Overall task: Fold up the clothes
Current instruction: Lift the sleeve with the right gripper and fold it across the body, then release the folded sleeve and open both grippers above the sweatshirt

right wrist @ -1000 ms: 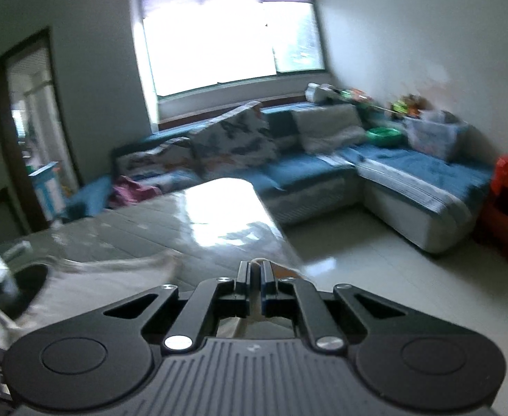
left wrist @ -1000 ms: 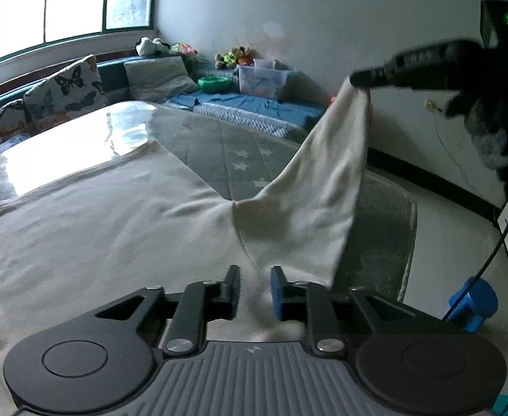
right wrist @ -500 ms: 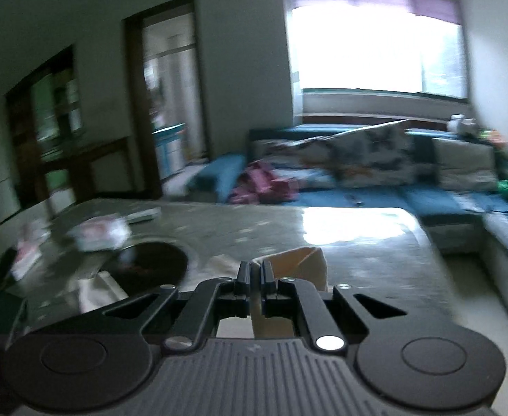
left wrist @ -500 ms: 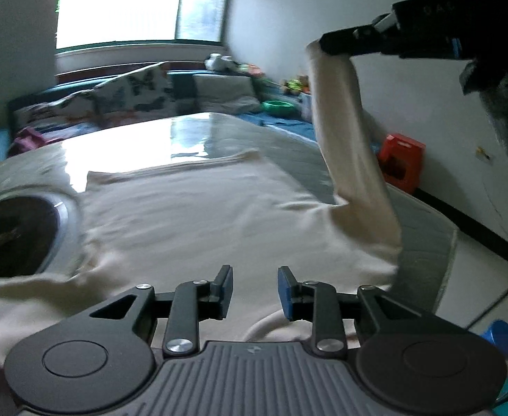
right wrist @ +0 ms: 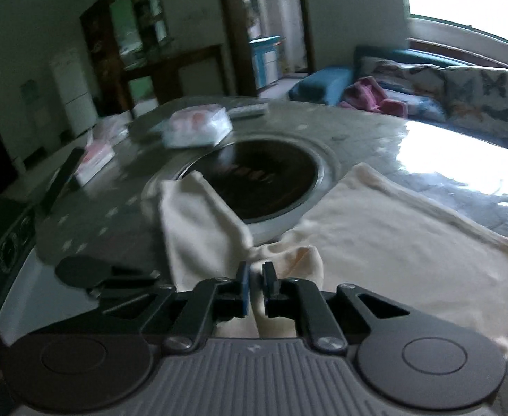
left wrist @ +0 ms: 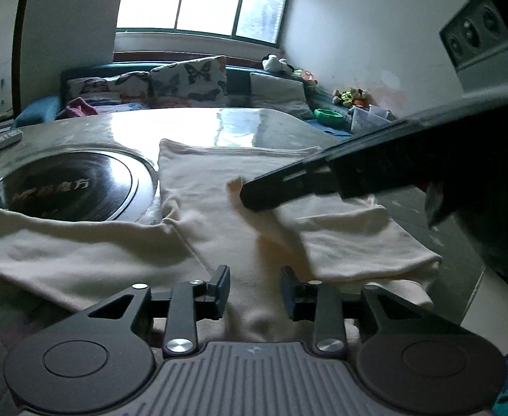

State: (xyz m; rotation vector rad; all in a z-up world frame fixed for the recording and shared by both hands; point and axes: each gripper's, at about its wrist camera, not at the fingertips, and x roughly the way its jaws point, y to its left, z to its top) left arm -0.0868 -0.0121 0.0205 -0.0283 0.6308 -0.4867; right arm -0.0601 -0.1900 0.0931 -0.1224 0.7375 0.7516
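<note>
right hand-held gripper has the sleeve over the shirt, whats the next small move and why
Probably lower a little and open. The right hand-held gripper is shut on the sleeve, which is already carried in over the body of the shirt on the table. The sleeve looks bunched at the tips, so letting go low should lay it flat. The left hand-held gripper is open, free to smooth it.

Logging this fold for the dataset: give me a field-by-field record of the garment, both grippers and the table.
garment: cream long-sleeved top spread flat on the table
right sleeve: folded across the body, cuff pinched in the right gripper
other sleeve: lies flat, end over the round black cooktop
left gripper: jaws apart, holding nothing, low over the near edge of the top
table: glossy grey, tissue pack beyond the cooktop
</note>
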